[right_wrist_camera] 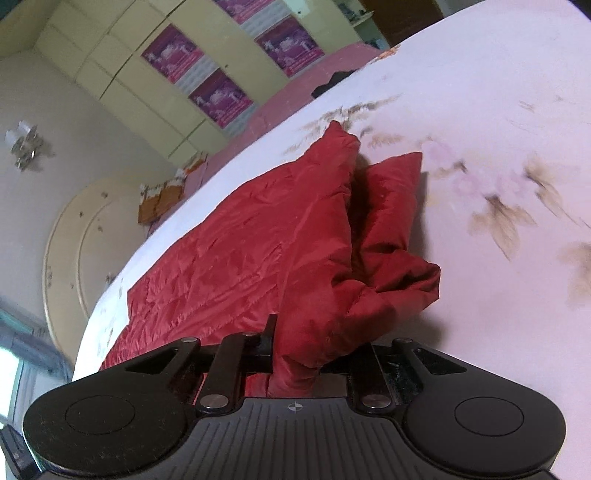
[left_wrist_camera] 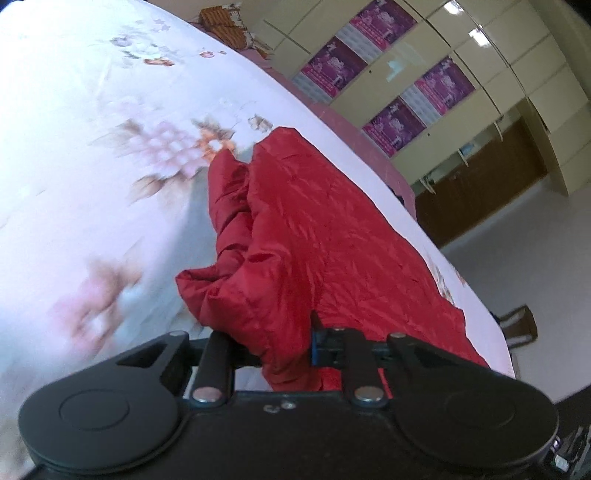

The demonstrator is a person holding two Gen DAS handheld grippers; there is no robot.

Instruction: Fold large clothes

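Note:
A large red quilted jacket [left_wrist_camera: 325, 236] lies spread on a bed with a white flowered sheet [left_wrist_camera: 92, 147]. My left gripper [left_wrist_camera: 273, 343] is shut on a bunched fold of the red fabric at its near edge, and the cloth rises from the bed into the jaws. In the right wrist view the same red jacket [right_wrist_camera: 258, 251] stretches away to the left, a sleeve folded beside it. My right gripper [right_wrist_camera: 295, 354] is shut on another bunch of the red cloth, which fills the gap between its fingers.
The flowered sheet [right_wrist_camera: 498, 110] covers the bed around the jacket. Yellow cupboards with purple posters [left_wrist_camera: 391, 74] stand beyond the bed's pink edge. A round headboard [right_wrist_camera: 74, 236] and an orange patterned pillow [left_wrist_camera: 221, 22] are at the far end. Bare floor [left_wrist_camera: 517, 258] lies beside the bed.

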